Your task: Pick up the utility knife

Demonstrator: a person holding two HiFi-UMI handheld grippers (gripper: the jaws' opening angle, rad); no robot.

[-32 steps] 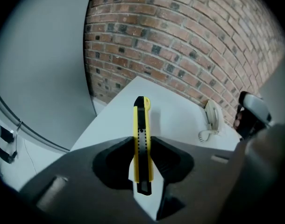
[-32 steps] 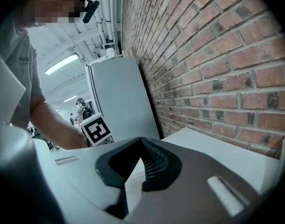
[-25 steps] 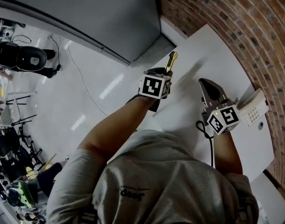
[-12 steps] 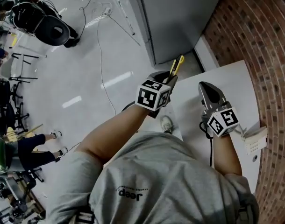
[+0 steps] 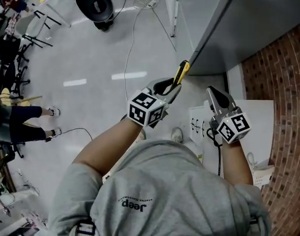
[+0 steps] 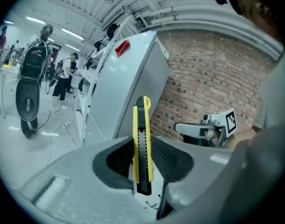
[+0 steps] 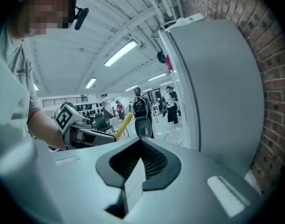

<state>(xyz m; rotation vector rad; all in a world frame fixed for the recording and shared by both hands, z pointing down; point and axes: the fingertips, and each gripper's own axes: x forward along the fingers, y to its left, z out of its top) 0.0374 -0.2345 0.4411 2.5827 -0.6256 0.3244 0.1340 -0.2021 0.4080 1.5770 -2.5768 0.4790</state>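
The yellow and black utility knife (image 5: pixel 181 73) is clamped between the jaws of my left gripper (image 5: pixel 170 88). It sticks out forward past the tips, over the grey floor. In the left gripper view the knife (image 6: pixel 142 143) stands upright between the two dark pads (image 6: pixel 168 160). My right gripper (image 5: pixel 215 98) hovers to the right, beside the white table's corner. Its jaws are shut with nothing between them (image 7: pixel 135 171). The right gripper view shows the left gripper (image 7: pixel 86 135) and the knife's yellow tip (image 7: pixel 123 125) at its left.
A tall grey cabinet (image 5: pixel 224 28) stands ahead, against a brick wall (image 5: pixel 280 68). The white table (image 5: pixel 260 114) lies at the right, with a marked paper (image 5: pixel 196 127) on it. A black round machine (image 5: pixel 96 4) and cables (image 5: pixel 133 38) are on the floor. People stand at the far left.
Both grippers have swung left, away from the white table and toward the grey cabinet and open floor. The knife stays in the left gripper's jaws. The right jaws stay shut.
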